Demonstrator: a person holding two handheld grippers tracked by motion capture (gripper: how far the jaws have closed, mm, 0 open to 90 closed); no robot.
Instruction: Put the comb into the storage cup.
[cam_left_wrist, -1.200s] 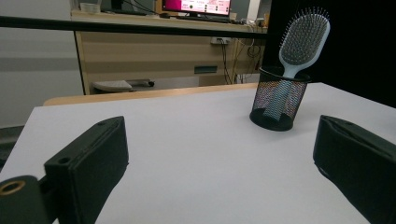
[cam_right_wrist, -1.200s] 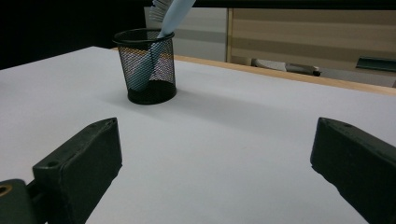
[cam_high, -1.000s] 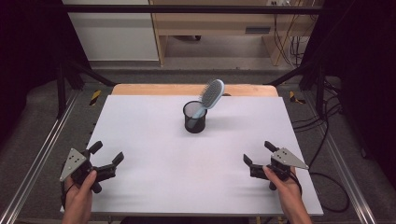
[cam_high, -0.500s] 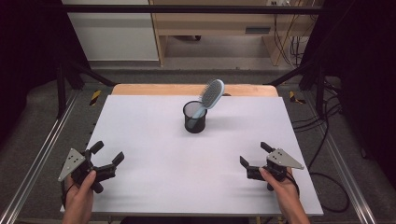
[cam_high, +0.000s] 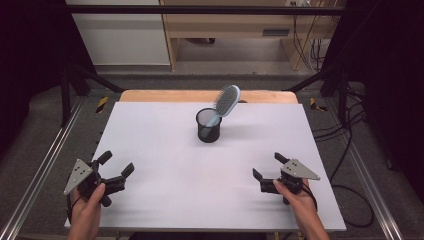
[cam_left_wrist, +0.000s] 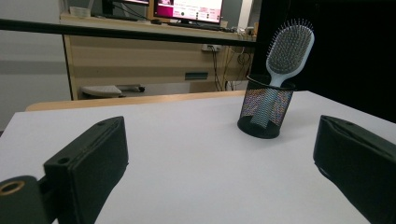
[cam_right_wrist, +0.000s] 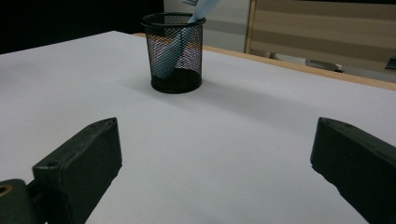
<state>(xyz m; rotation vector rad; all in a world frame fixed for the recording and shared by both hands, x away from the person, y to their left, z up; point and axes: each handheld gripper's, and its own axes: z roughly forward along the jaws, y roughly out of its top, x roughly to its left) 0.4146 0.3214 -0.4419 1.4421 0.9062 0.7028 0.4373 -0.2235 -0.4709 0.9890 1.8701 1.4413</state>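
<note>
Hairbrush (cam_high: 226, 102) stands with its handle down inside the black mesh cup (cam_high: 208, 126), and its bristle head leans out over the rim toward the right and the far side of the table (cam_high: 160, 130). The cup sits a little beyond the middle of the white table top, nearer to the far wooden edge (cam_high: 150, 95) than to the near edge.

Left tool (cam_high: 116, 169) is near the front left corner, held by the left hand (cam_high: 87, 212), and its jaws stand apart with nothing between them. Right tool (cam_high: 269, 173) is near the front right part of the table, held by the right hand (cam_high: 300, 200), also with jaws apart and holding nothing. Both tools are well apart from the cup and from each other.

In the left gripper view the cup (cam_left_wrist: 266, 112) and the brush (cam_left_wrist: 289, 49) appear between the two open jaws, toward the right one, with bare white surface before them. In the right gripper view the cup (cam_right_wrist: 176, 51) is to the left, with wide bare surface between the jaws. A metal rail (cam_high: 45, 170) runs along the left side of the table.
</note>
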